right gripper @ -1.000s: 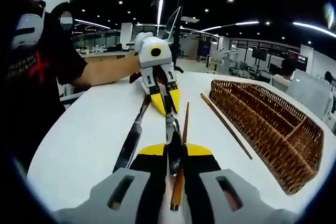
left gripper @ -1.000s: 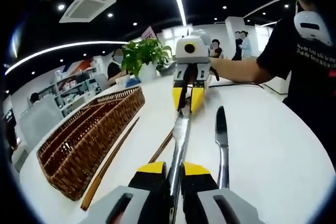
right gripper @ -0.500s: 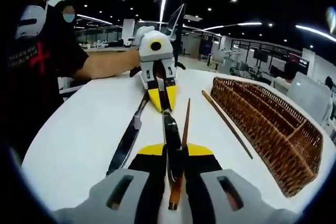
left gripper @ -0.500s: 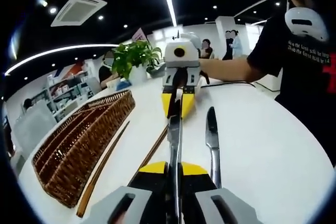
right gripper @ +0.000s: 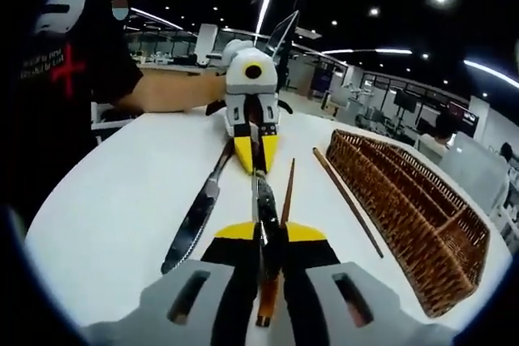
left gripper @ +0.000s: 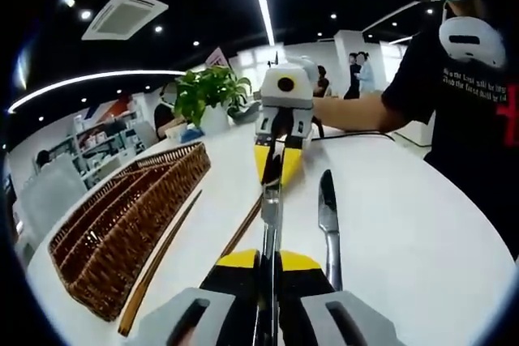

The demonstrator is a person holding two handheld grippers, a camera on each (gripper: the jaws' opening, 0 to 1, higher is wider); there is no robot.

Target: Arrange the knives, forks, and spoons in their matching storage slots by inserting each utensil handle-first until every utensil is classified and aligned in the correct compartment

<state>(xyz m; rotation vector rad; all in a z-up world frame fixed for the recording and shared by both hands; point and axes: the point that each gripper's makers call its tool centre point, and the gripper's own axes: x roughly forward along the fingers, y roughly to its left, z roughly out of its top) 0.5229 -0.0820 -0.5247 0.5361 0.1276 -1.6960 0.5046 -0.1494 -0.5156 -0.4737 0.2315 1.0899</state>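
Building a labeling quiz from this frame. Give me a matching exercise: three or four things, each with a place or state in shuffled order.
Things:
1. held knife
2. second knife
3. wicker basket
4. chopsticks

Places or states:
A. lies flat on the white table, untouched
B. gripped at both ends by the left gripper and right gripper
C. lie on the table between the knives and the basket
D. compartmented, at the table's edge

Pairs: 1-B, 2-A, 3-D, 4-C

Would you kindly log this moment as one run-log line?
left hand-held gripper: shut on knife | right hand-held gripper: shut on same knife | second knife: on table | basket: no utensils seen
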